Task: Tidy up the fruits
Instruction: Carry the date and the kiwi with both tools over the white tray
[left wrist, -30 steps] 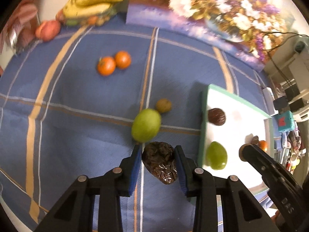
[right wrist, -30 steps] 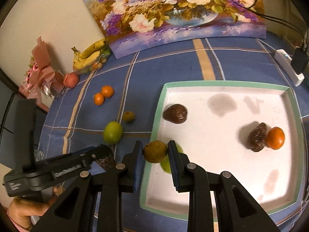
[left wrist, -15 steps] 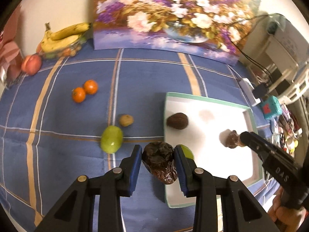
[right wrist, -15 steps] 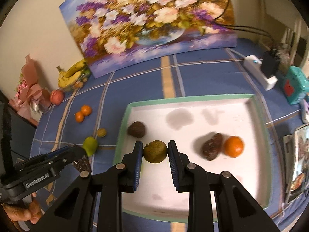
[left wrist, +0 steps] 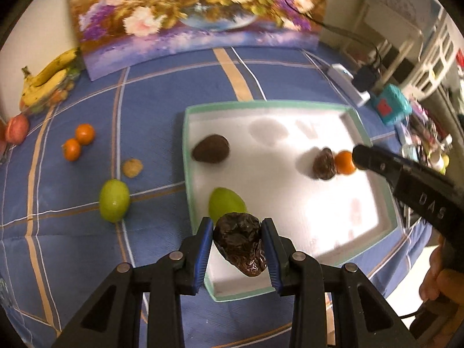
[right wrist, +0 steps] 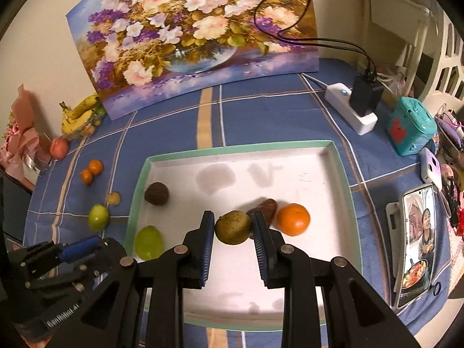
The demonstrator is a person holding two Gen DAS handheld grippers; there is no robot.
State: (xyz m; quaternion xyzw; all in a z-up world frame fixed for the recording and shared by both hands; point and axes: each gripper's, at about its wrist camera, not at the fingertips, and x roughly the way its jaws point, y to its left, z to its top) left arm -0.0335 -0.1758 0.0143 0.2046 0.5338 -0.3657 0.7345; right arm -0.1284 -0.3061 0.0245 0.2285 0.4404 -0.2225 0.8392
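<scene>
While both carry fruit over tray (right wrist: 139, 179) for sorting | left gripper (left wrist: 236, 250) jaws clamp wrinkled dark fruit (left wrist: 240, 246) | right gripper (right wrist: 233, 232) jaws clamp brownish-green fruit (right wrist: 233, 226)

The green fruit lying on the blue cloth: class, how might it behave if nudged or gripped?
The green fruit is egg-shaped, so it would probably roll or wobble sideways. Its skin looks smooth and glossy, so possibly slippery. It seems firm, not floppy.

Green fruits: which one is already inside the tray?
The yellow-green one in the white tray's near-left corner, beside the left tongs. The other green fruit lies outside on the blue cloth, left of the tray.
</scene>
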